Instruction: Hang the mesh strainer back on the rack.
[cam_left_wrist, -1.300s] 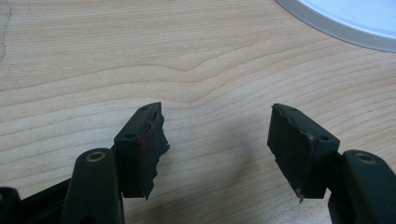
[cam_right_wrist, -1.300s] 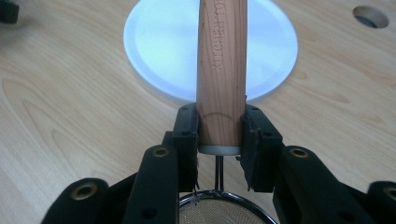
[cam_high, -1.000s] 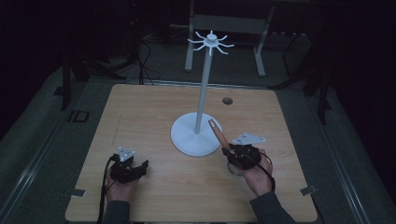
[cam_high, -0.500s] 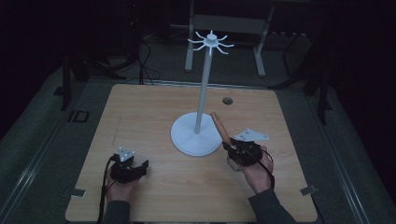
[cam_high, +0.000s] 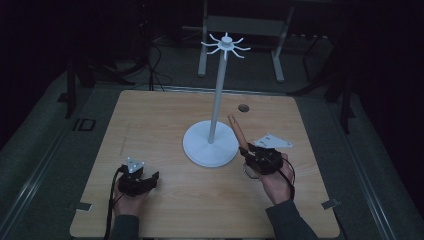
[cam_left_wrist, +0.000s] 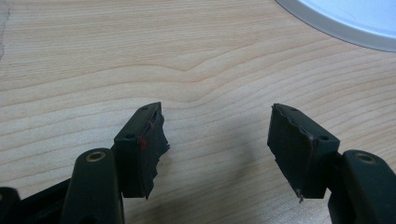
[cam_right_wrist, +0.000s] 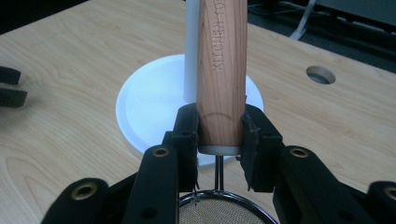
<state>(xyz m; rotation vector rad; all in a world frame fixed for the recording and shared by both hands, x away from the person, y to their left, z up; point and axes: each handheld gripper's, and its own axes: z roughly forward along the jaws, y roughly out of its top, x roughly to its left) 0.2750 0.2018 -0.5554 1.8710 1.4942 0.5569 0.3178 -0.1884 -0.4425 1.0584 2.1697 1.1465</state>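
Note:
A white stand (cam_high: 218, 95) with a ring of hooks (cam_high: 225, 45) on top rises from a round base (cam_high: 210, 145) at mid-table. My right gripper (cam_high: 248, 151), just right of the base, is shut on the wooden handle (cam_high: 237, 131) of a small mesh strainer. In the right gripper view both pads clamp the handle (cam_right_wrist: 222, 70) near its lower end, with the mesh bowl (cam_right_wrist: 217, 212) below the jaws and the stand pole (cam_right_wrist: 190, 46) behind. My left gripper (cam_high: 150, 179) rests near the front left, and its jaws (cam_left_wrist: 215, 112) stand open over bare wood.
The wooden table (cam_high: 150, 125) has a round cable hole (cam_high: 243, 107) behind the stand. Dark floor, cables and a metal frame (cam_high: 240, 30) lie beyond the far edge. The stand's base rim (cam_left_wrist: 345, 18) shows ahead of the left gripper.
The right gripper has lifted slightly, and the wooden handle's tip now sits higher and closer to the pole. The left gripper has stayed put.

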